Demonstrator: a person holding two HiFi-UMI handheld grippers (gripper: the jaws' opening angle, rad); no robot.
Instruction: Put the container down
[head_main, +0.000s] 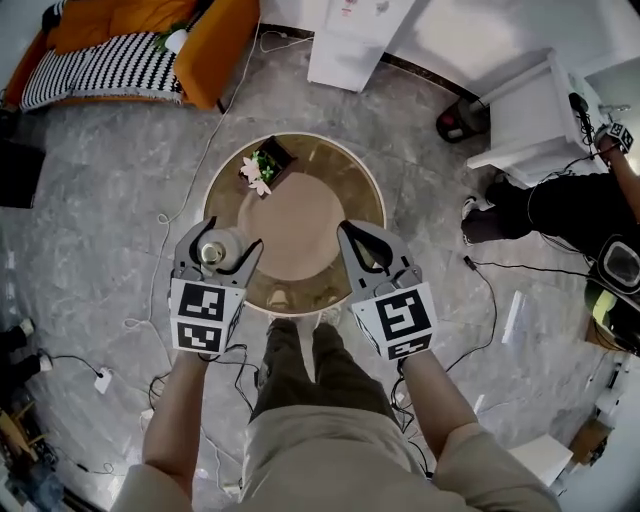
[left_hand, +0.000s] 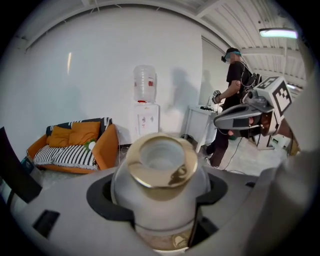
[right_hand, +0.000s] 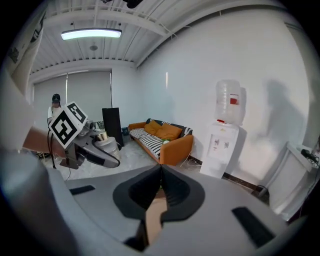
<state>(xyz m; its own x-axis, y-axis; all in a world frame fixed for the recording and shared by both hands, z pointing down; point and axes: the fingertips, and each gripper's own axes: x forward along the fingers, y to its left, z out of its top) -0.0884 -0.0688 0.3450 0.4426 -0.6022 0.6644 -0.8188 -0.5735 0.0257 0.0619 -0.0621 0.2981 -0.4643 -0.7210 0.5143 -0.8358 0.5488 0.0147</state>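
Observation:
A silver container with a gold rim (head_main: 213, 251) sits between the jaws of my left gripper (head_main: 219, 246), which is shut on its body. It is over the left edge of the round table (head_main: 300, 235); I cannot tell whether it touches the top. In the left gripper view the container (left_hand: 160, 182) fills the centre, mouth up. My right gripper (head_main: 347, 232) hovers over the table's right side, shut with nothing in it. Its jaws meet in the right gripper view (right_hand: 161, 170), where the left gripper (right_hand: 95, 147) and container (right_hand: 106, 144) also show.
A small dark box with white flowers (head_main: 265, 166) stands at the table's far left. Behind are an orange sofa (head_main: 130, 45) and a water dispenser (head_main: 350, 40). A person (head_main: 575, 210) stands by a white table (head_main: 530, 115) to the right. Cables (head_main: 200, 160) lie on the floor.

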